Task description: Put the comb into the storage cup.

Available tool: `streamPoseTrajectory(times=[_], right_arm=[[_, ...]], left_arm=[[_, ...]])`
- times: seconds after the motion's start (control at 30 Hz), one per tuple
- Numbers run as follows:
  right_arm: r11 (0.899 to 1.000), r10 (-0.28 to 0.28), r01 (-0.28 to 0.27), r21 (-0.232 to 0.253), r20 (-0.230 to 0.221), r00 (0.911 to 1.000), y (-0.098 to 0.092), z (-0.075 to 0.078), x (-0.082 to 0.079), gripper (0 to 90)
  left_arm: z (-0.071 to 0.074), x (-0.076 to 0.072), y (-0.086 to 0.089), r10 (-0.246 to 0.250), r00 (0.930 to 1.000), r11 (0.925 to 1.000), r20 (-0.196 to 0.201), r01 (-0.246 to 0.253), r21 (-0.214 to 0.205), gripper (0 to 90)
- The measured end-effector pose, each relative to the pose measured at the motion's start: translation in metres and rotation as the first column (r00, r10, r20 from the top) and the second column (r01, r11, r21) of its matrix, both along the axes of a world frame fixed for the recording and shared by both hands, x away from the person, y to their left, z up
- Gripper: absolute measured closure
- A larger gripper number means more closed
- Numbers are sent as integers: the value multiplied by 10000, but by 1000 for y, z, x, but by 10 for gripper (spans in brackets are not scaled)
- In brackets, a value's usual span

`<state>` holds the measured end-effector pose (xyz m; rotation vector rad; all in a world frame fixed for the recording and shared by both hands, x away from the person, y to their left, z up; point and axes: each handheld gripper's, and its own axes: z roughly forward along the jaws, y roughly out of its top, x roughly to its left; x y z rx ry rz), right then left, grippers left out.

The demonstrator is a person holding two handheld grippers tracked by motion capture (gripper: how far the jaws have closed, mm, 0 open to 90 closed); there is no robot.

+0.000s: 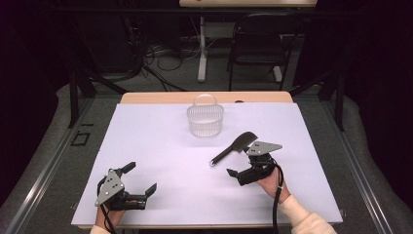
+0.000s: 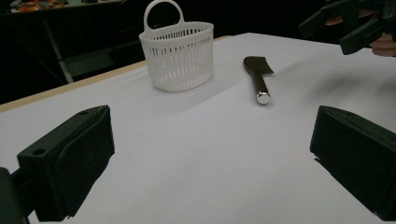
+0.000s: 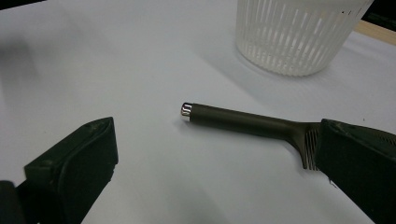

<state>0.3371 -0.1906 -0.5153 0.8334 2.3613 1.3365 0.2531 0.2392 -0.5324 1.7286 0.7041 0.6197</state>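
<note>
Hairbrush [image 1: 234, 147], dark, lies at the sheet's [image 1: 160, 146] centre, white basket [image 1: 205, 118] at its eleven o'clock. Right gripper [image 1: 242, 165] hovers beside it, jaws spread; left gripper [image 1: 141, 179] at seven o'clock, spread.

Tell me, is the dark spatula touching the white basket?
Apart. The left gripper view shows bare white table between the spatula and the basket; the high view shows the same gap.
</note>
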Motion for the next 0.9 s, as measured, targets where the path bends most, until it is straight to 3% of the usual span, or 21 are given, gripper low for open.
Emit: streamPoseTrajectory(times=[0.9], right_arm=[[9996, 118, -126, -252, -308, 9995, 16, -2, 19, 0]], left_arm=[[0, 0, 0, 1, 10000, 10000, 28, -1, 28, 0]])
